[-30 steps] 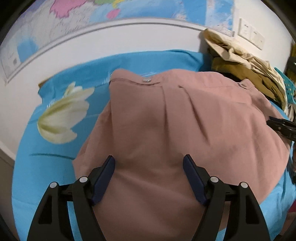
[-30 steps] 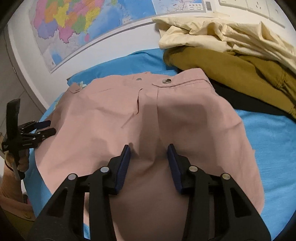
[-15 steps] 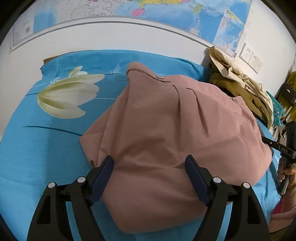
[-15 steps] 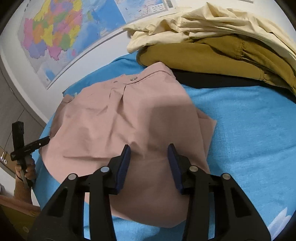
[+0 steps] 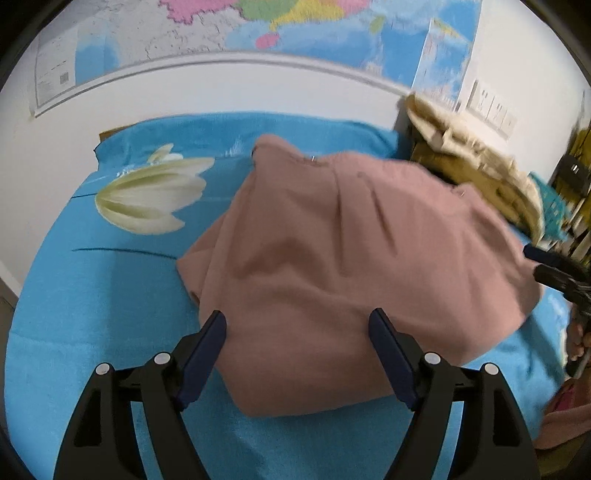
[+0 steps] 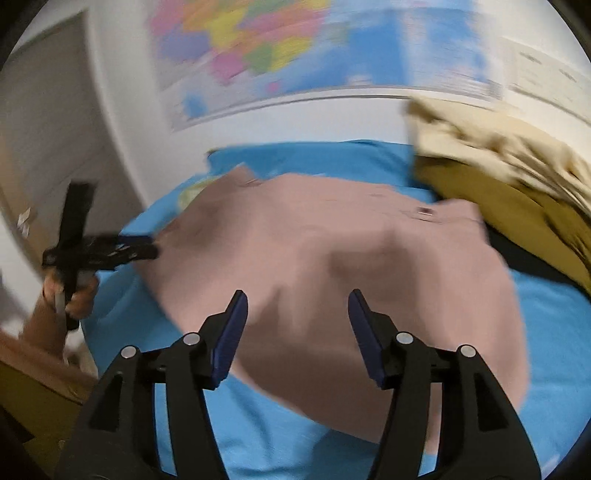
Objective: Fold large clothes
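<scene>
A dusty-pink garment (image 5: 354, 266) lies folded and rumpled on the blue bed sheet (image 5: 92, 302), its buttoned waistband toward the wall. My left gripper (image 5: 297, 332) hovers over its near edge, open wide, and the pads grip nothing. In the right wrist view, which is blurred, the same pink garment (image 6: 332, 258) spreads under my right gripper (image 6: 298, 314). Its jaws are opening, with cloth below them but none pinched. Each gripper shows in the other's view: the right gripper (image 5: 554, 266) at the garment's right edge, the left gripper (image 6: 99, 247) in a hand at its left edge.
A heap of cream clothes (image 5: 472, 155) and mustard clothes (image 6: 517, 214) sits at the back right against the wall. A large white flower print (image 5: 147, 195) marks the sheet's left side. A map (image 5: 258, 29) hangs above. The bed's left edge drops off beside a wooden surface (image 6: 37, 369).
My right gripper's jaws have spread wider and its view has swung left with blur. The left gripper has drawn back, so the garment's near edge and more blue sheet show.
</scene>
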`<move>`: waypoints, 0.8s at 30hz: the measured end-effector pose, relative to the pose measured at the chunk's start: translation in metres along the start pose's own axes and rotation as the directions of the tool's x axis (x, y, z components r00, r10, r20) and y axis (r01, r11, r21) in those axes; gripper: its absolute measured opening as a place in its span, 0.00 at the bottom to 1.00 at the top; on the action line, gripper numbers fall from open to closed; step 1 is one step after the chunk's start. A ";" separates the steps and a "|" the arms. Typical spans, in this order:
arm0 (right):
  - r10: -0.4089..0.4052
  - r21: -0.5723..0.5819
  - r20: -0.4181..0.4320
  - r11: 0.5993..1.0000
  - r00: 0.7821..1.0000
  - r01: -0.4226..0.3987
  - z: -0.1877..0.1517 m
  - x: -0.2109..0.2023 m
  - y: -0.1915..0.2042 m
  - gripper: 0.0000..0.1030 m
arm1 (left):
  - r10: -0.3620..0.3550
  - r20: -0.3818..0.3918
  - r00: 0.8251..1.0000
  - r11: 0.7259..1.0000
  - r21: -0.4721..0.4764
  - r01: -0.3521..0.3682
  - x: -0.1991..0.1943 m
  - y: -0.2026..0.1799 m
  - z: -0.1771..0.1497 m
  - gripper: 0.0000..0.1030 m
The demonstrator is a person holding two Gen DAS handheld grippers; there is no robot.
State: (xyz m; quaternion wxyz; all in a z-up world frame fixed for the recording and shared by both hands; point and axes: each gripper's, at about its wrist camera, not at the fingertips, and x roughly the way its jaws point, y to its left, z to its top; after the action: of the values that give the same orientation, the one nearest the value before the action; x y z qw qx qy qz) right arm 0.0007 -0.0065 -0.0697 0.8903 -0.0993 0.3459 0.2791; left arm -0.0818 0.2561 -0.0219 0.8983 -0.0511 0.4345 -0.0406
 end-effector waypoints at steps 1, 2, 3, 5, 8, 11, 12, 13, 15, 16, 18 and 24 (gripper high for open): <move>-0.001 -0.020 -0.025 1.000 1.000 0.000 0.000 0.009 0.006 0.58 | 0.004 -0.009 1.000 1.000 -0.002 -0.004 0.006 0.001 -0.001 0.75; -0.019 -0.037 -0.043 0.999 0.999 0.017 0.000 0.017 0.011 0.58 | 0.002 -0.017 1.000 1.000 -0.015 -0.002 0.009 0.002 -0.001 0.75; -0.050 -0.067 -0.065 0.997 0.997 0.046 0.000 0.027 0.018 0.59 | 0.001 -0.021 1.000 1.000 -0.030 -0.002 0.010 0.004 0.000 0.75; -0.055 -0.116 -0.063 0.992 0.996 0.047 0.003 0.031 0.030 0.60 | 0.003 -0.010 1.000 0.999 -0.046 -0.003 0.005 0.005 0.001 0.75; -0.033 -0.174 -0.023 0.984 0.999 0.028 0.009 0.022 0.045 0.71 | -0.008 0.005 1.000 0.997 -0.073 0.008 -0.009 0.008 0.000 0.77; 0.011 -0.261 -0.018 0.965 1.000 -0.016 0.014 0.022 0.067 0.75 | -0.021 0.033 0.999 0.993 -0.113 0.024 -0.027 0.015 -0.005 0.82; 0.013 -0.286 -0.024 0.958 1.000 -0.019 0.015 0.026 0.074 0.76 | -0.023 0.035 0.999 0.992 -0.121 0.027 -0.030 0.016 -0.007 0.82; 0.017 -0.309 -0.035 0.951 0.999 -0.027 0.015 0.031 0.079 0.76 | -0.018 0.035 0.999 0.991 -0.130 0.023 -0.034 0.017 -0.011 0.82; 0.016 -0.356 -0.066 0.934 0.998 -0.038 0.014 0.043 0.091 0.76 | -0.017 0.028 0.999 0.990 -0.143 0.021 -0.038 0.018 -0.019 0.82; 0.006 -0.383 -0.074 0.923 0.997 -0.034 0.012 0.048 0.095 0.76 | -0.027 0.023 0.999 0.988 -0.151 0.030 -0.039 0.018 -0.021 0.82; -0.012 -0.441 -0.091 0.897 0.996 -0.029 0.006 0.059 0.105 0.76 | -0.068 0.016 0.998 0.982 -0.176 0.070 -0.040 0.019 -0.030 0.82; -0.127 -0.557 -0.087 0.829 0.988 0.057 -0.006 0.089 0.119 0.59 | -0.151 -0.021 0.988 0.970 -0.198 0.144 -0.032 0.009 -0.047 0.82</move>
State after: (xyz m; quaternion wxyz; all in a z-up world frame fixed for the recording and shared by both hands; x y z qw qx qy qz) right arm -0.0158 0.1274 -0.1324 0.8134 -0.3853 0.2985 0.3174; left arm -0.1382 0.2661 -0.0275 0.8755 -0.1706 0.4474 -0.0650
